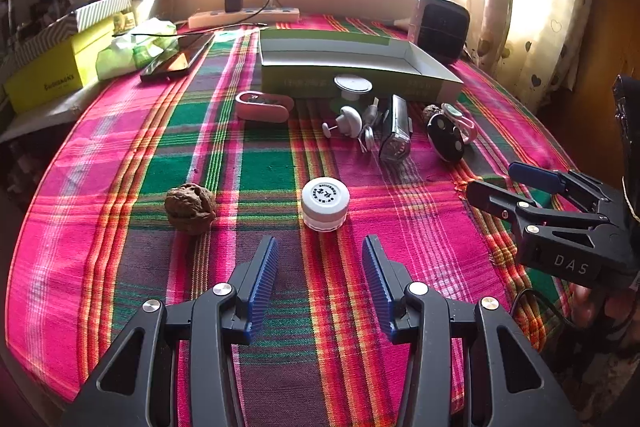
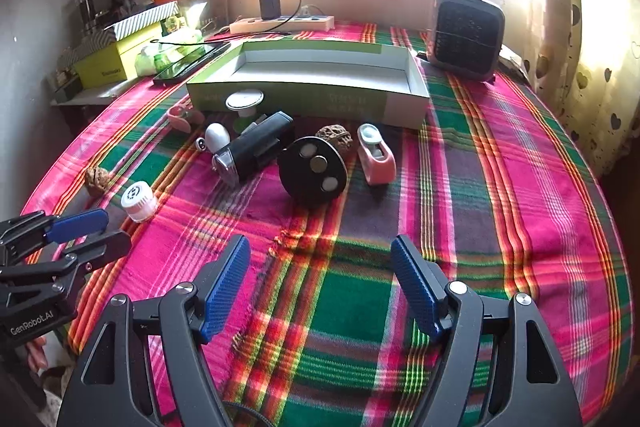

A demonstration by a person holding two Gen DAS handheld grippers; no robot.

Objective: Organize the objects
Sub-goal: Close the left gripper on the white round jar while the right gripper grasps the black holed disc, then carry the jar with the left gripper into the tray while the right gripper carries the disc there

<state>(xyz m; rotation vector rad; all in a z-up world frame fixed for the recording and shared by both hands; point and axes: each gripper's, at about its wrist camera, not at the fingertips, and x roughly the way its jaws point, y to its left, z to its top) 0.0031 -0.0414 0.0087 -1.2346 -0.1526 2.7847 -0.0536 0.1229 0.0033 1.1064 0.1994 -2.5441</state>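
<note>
Lining up my left gripper [image 1: 320, 267], jaws apart & empty, on the white jar [image 1: 325, 203], which sits well in front of the green box [image 1: 352, 83], walnut [image 1: 190, 207] beside it. Should straddle the lid square, squeeze low. Right gripper [image 2: 320, 279] also apart, holding nothing.

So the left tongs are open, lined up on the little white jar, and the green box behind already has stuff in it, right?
Not quite. The box is empty, as the right wrist view shows; everything lies on the cloth in front of it. The rest holds: the left tongs are open, lined up on the white jar.
</note>
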